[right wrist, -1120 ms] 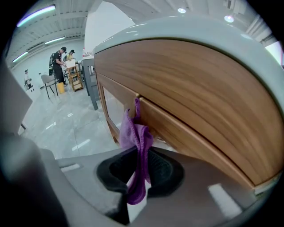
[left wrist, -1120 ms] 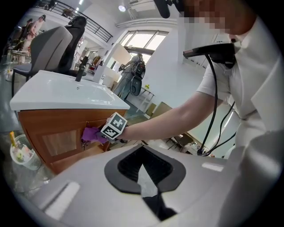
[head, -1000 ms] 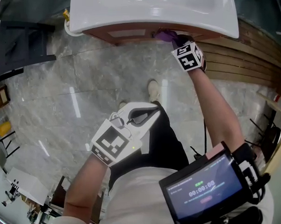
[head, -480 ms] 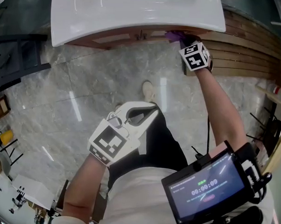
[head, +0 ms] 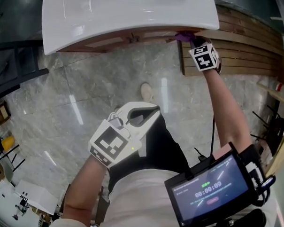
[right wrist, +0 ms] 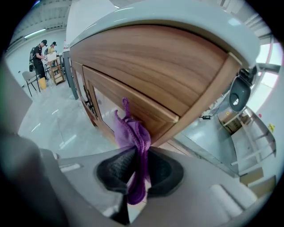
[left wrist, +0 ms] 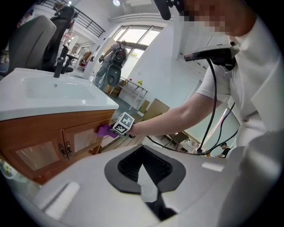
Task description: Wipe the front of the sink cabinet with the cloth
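Cloth (right wrist: 133, 137): purple, soft and ribbed, bunched into folds with one thin tail sticking up. My right gripper (right wrist: 137, 166) has its jaws clamped on the cloth's lower part. The dark pads press it from both sides, and a short end hangs out below them.

Position: beyond the jaws, the bunched upper end lies against the sink cabinet (right wrist: 146, 66), a brown wood-grain front with panelled doors. It sits at the far right, just under the rim of the white basin (head: 127, 11).

My left gripper (head: 141, 114) hangs near my body, well apart from the cabinet, its jaws drawn together on nothing.

Writing: each gripper's cube carries black-and-white square markers (no letters). The chest screen (head: 209, 186) shows digits I read as 00:00:09, though they are small.
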